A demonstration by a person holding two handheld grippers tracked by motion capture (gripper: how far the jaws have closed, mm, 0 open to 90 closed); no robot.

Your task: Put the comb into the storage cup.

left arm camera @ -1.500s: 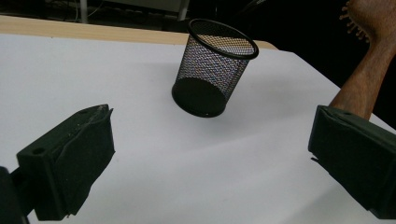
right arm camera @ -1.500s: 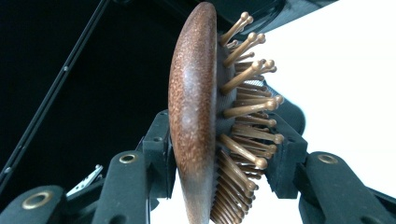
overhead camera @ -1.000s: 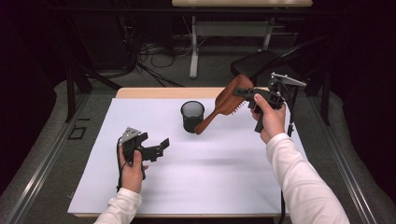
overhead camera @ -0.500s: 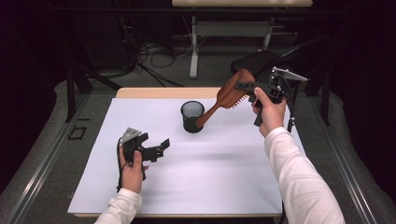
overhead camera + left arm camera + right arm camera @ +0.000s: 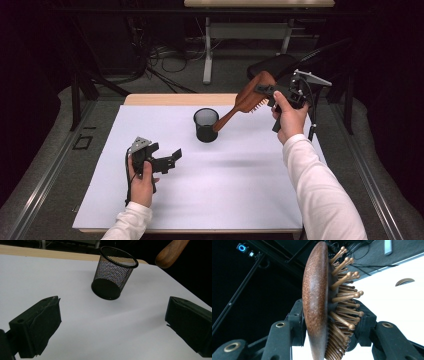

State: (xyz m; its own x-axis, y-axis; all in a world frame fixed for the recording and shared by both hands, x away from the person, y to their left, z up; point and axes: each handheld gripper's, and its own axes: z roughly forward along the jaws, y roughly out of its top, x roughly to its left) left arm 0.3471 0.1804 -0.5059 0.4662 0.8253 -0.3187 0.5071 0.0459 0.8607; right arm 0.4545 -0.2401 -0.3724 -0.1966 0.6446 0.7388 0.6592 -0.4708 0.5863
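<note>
A brown wooden hairbrush hangs tilted in the air at the back right, its handle end pointing down toward a black mesh cup that stands upright on the white table top. My right gripper is shut on the brush head; the right gripper view has the jaws pressing the wooden back and the bristle side of the hairbrush. My left gripper rests low at the front left, open and empty, aimed at the mesh cup. The handle tip of the hairbrush hovers just right of the cup's rim.
The white sheet covers a wooden table whose far edge shows bare. Cables and a table leg lie on the dark floor behind. A black chair stands beyond the right hand.
The right hand has shifted slightly with the brush, lifting the handle tip a little higher beside the cup's rim. The left gripper has kept still.
</note>
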